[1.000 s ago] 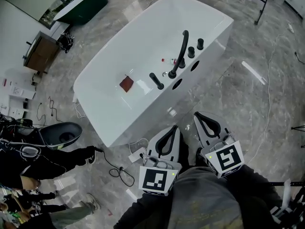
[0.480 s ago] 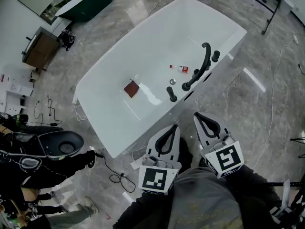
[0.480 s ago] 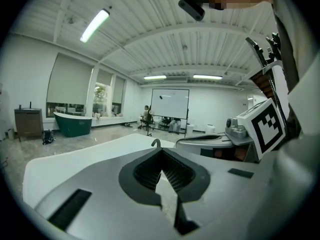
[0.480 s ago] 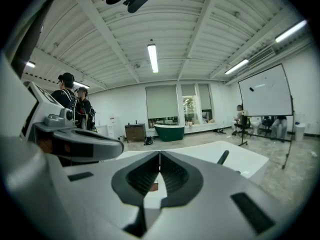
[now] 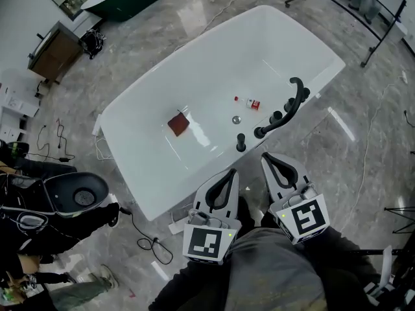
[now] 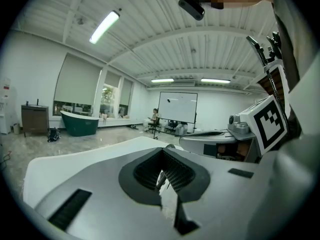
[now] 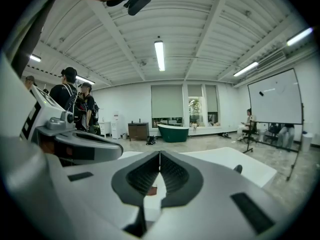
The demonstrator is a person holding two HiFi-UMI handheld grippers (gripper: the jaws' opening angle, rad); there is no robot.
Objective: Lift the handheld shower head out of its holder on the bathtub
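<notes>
The handheld shower head is standing upright in its holder on the near rim of the white bathtub, just ahead of both grippers and untouched. Right beside it along the same rim, the curved black spout is arching over the tub, with black knobs sitting at its foot. Inside the tub a red-brown square, a small red-labelled bottle and the drain are lying well clear of the rim.

The left gripper and the right gripper are being held side by side close to the person's body, pointing toward the tub wall and only slightly downward. Both are empty – the left gripper is showing its jaw tips meeting, and the right gripper has its jaws pressed together too.

Nothing is lying between the jaws and the shower head. Grey marble floor is stretching open to the right, while a black cable is trailing on the floor at the left, near a dark grey basin and bystanders.
</notes>
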